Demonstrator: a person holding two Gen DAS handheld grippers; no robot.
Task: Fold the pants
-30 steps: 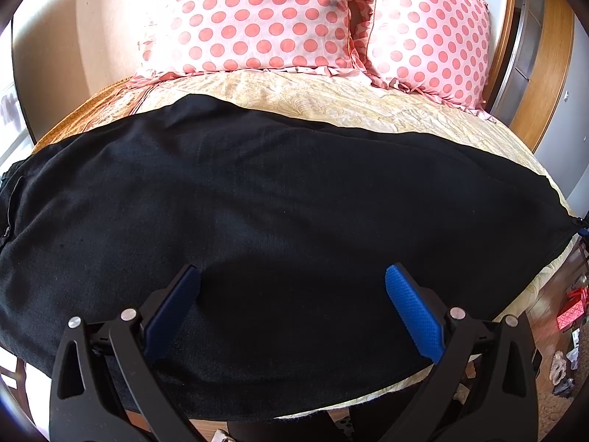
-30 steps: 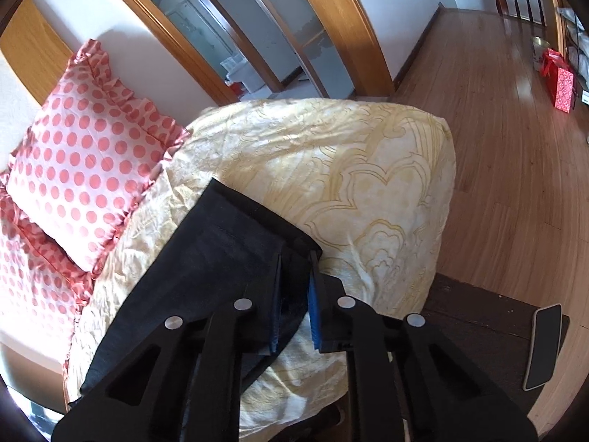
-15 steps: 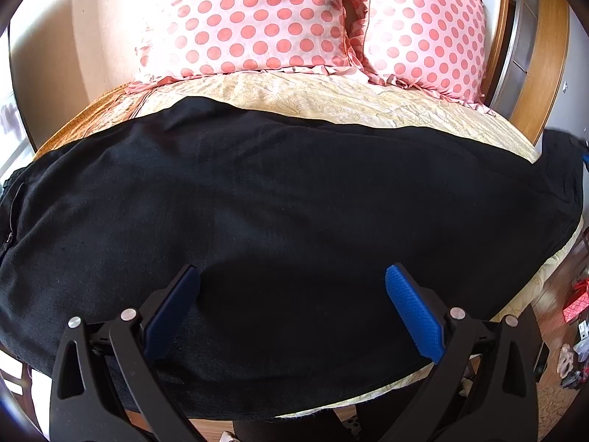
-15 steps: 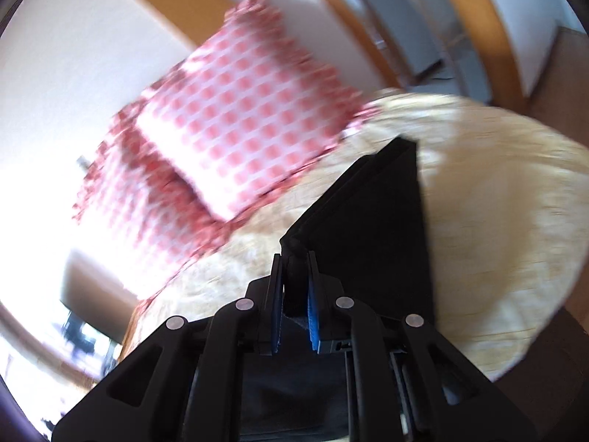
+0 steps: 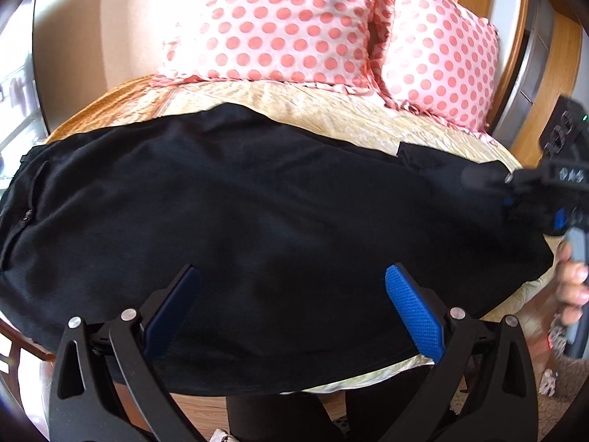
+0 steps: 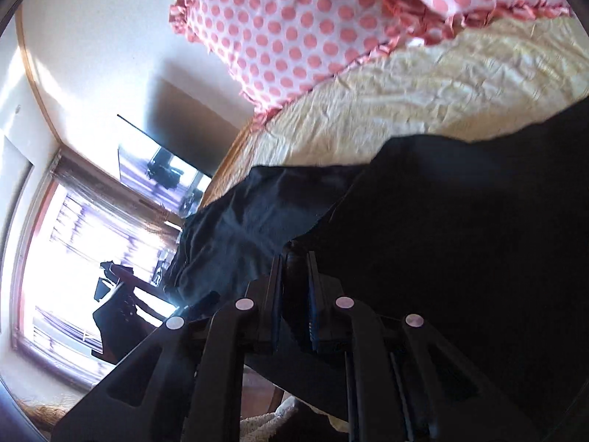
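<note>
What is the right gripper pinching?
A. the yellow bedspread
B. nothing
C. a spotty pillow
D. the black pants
D: the right gripper is shut on a fold of the black pants, while the spotty pillow and yellow bedspread lie beyond it.

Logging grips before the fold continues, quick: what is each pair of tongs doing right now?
Left tongs: open, empty, over the black pants.
Right tongs: closed on the pants' edge.

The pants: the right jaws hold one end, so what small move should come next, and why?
Probably carry that end further across toward the other end, then lay it down. The right gripper is shut on the pants, which lie along the bed with the fold unfinished; the left gripper hangs open above them.
</note>
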